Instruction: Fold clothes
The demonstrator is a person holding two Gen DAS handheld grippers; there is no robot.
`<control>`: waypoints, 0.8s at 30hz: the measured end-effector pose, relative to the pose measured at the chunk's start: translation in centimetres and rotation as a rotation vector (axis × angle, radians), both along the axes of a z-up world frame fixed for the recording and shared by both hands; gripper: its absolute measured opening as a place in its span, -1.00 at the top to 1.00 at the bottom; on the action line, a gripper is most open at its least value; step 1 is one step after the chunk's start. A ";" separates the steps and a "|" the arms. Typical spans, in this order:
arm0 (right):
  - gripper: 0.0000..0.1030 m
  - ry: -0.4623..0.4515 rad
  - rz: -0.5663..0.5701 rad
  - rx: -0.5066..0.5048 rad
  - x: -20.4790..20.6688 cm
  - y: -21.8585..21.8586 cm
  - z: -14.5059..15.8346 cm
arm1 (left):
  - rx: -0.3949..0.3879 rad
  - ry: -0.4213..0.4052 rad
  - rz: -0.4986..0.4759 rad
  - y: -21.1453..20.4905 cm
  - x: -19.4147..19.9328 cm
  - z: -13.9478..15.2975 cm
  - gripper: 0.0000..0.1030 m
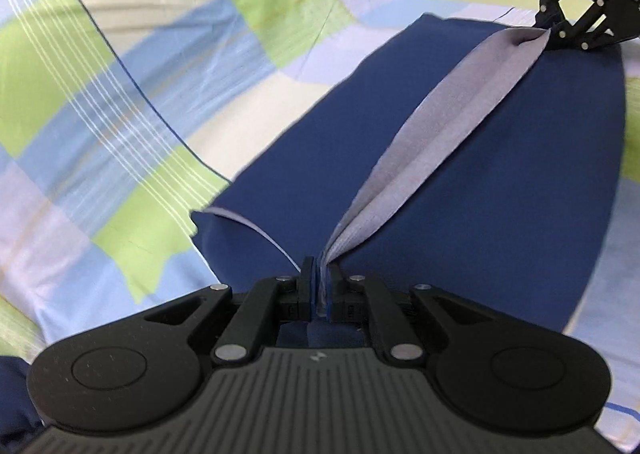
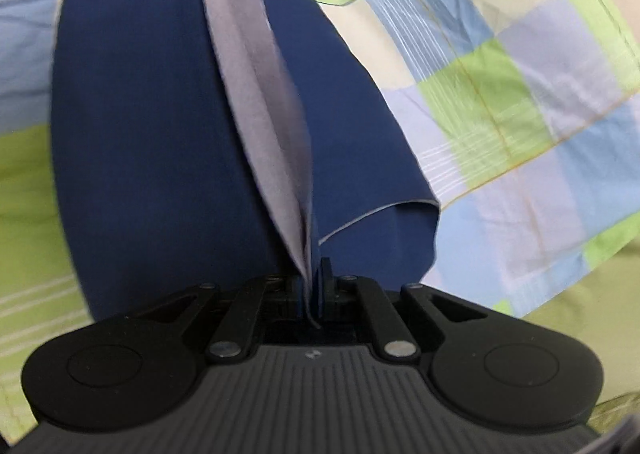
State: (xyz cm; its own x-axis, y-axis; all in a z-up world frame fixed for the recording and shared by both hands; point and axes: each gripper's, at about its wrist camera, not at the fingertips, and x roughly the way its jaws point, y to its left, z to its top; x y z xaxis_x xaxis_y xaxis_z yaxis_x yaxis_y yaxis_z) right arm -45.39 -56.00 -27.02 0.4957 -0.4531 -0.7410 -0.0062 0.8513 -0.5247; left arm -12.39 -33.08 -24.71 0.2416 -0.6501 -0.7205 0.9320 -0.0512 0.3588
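Navy garment (image 1: 460,182) stretched over checked bedsheet (image 1: 120,94), left gripper (image 1: 320,282) jaws clamped on its near edge, right gripper (image 2: 314,286) jaws clamped on the far edge, pale lining showing between

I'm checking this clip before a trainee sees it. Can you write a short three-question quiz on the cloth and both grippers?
1. True or false: the left gripper is shut on the blue cloth.
2. What lies under the cloth? A) a wooden table B) a checked sheet C) a tiled floor
3. Fill in: the right gripper pinches the cloth's other end, so its pale grey inner side shows as a ____ between the grippers.

Key: 1 true; 2 B; 3 strip
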 end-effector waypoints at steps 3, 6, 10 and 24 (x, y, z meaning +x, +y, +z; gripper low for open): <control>0.79 -0.109 -0.084 0.099 -1.4 -1.5 1.2 | -0.041 0.039 0.047 0.5 1.3 0.6 0.15; 0.51 -0.285 -0.187 0.266 -3.9 -2.8 3.1 | -0.072 0.065 0.079 1.3 2.1 1.6 0.14; 0.33 -0.540 -0.378 0.417 -8.5 -4.4 4.6 | -0.086 0.048 0.119 2.6 2.6 2.6 0.14; 0.31 -0.671 -0.583 0.699 -12.7 -8.3 -0.6 | -0.139 0.282 0.232 6.5 7.5 2.4 0.15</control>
